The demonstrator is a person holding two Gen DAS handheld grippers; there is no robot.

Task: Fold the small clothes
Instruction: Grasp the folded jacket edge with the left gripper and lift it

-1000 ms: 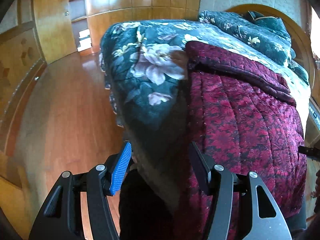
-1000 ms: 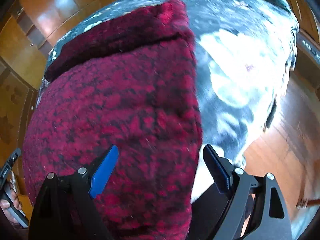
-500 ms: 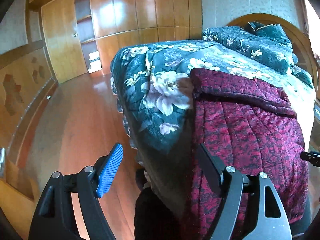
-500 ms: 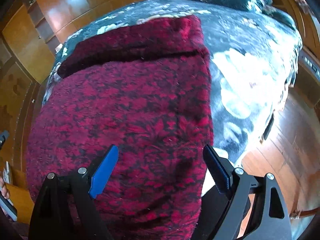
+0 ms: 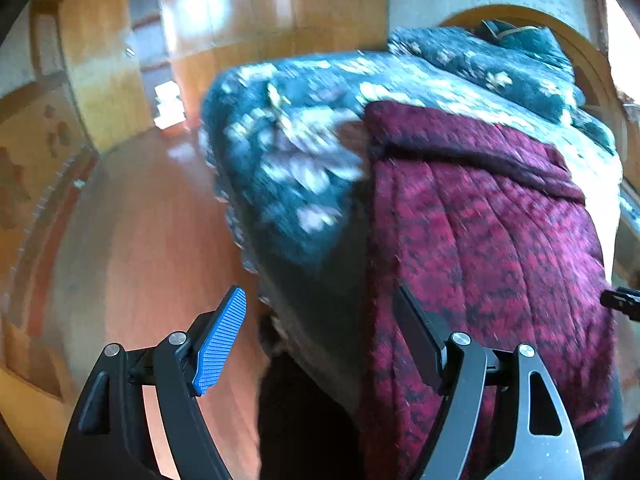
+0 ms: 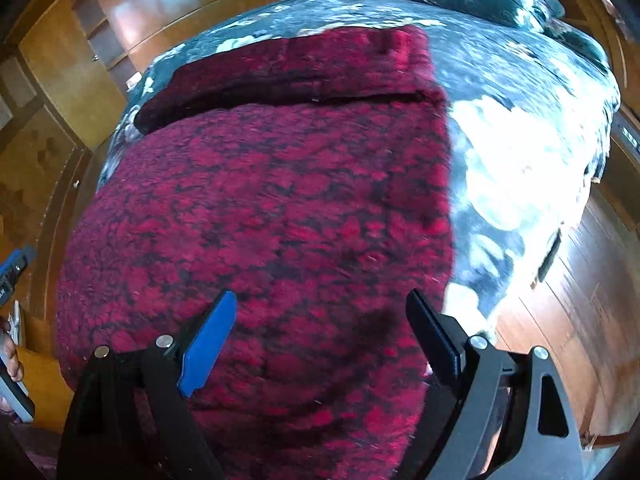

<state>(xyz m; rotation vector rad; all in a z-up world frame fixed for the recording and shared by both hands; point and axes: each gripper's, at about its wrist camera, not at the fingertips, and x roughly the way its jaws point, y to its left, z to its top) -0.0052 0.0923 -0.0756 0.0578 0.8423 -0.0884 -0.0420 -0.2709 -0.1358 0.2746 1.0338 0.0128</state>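
Crimson-and-black patterned quilted garment (image 6: 260, 220) is lying spread on the floral bedspread (image 6: 520, 160) ahead of both wide, empty grippers (image 5: 320, 328) (image 6: 320, 332), the right jaws opening, so each should be reaching for a near corner.

The left wrist view rides just behind the left gripper (image 5: 320, 328) and looks down along it over the near left corner of the bed (image 5: 288, 184), taking in the wooden floor (image 5: 132, 240) and wardrobe wall (image 5: 224, 24) to its left (this frame is blurred). The right wrist view sits behind the right gripper (image 6: 322, 320), tilted steeply down and close above the red quilted garment (image 6: 280, 200). Both views share that garment, the floral bedspread (image 6: 520, 128) and the pillows at the headboard.
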